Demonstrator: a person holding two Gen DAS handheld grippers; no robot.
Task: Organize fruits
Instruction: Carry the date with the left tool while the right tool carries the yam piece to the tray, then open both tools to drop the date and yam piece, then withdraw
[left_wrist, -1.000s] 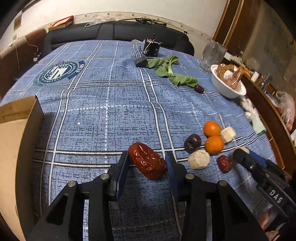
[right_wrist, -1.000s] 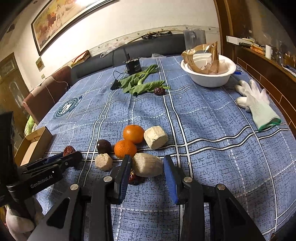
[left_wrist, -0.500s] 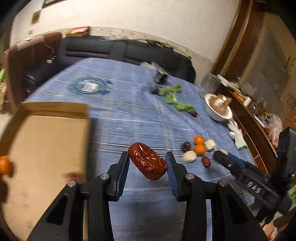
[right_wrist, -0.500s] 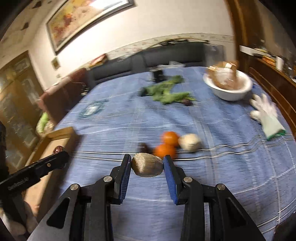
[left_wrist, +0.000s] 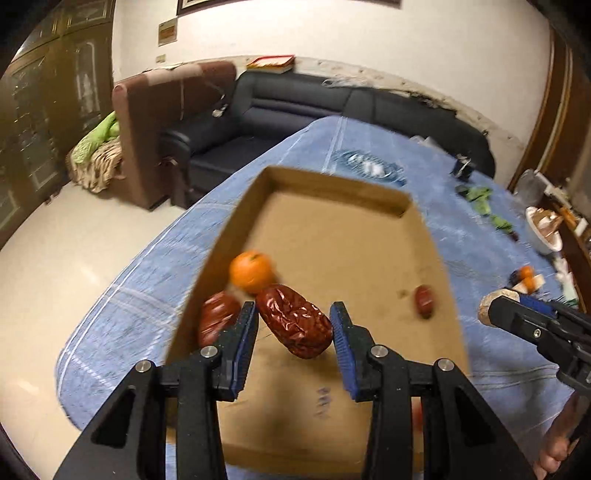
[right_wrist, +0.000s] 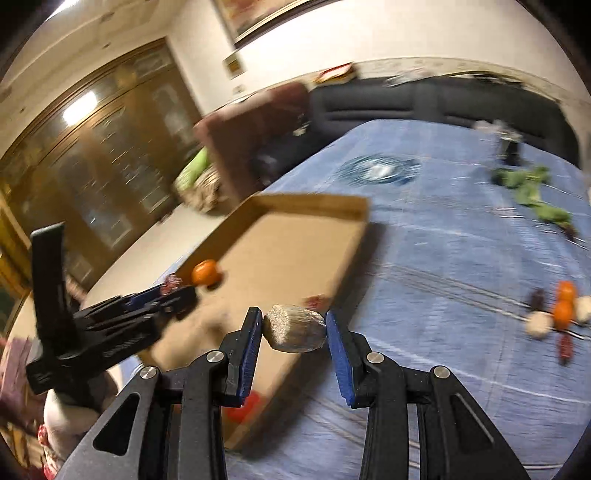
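Note:
My left gripper (left_wrist: 293, 325) is shut on a wrinkled red date (left_wrist: 293, 320) and hangs above a shallow cardboard box (left_wrist: 343, 206). In the box lie an orange (left_wrist: 252, 271), a second red date (left_wrist: 216, 319) by the left wall and a small red fruit (left_wrist: 424, 301). My right gripper (right_wrist: 294, 328) is shut on a beige oval piece (right_wrist: 294, 328), over the box's right wall (right_wrist: 345, 275). That view also has the left gripper (right_wrist: 173, 295) at the left and the orange (right_wrist: 205, 273) in the box. The right gripper (left_wrist: 495, 308) enters the left wrist view from the right.
On the blue checked tablecloth (right_wrist: 461, 229) lies a cluster of oranges, beige pieces and dark fruits (right_wrist: 559, 314). Green leaves (right_wrist: 532, 192) and a white bowl (left_wrist: 543, 236) are farther back. The table edge (left_wrist: 122, 280) drops to a pale floor; a dark sofa (left_wrist: 295, 107) stands behind.
Both grippers have swung left from the fruit cluster toward the cardboard box, each still carrying its piece. The box now fills the middle of both views.

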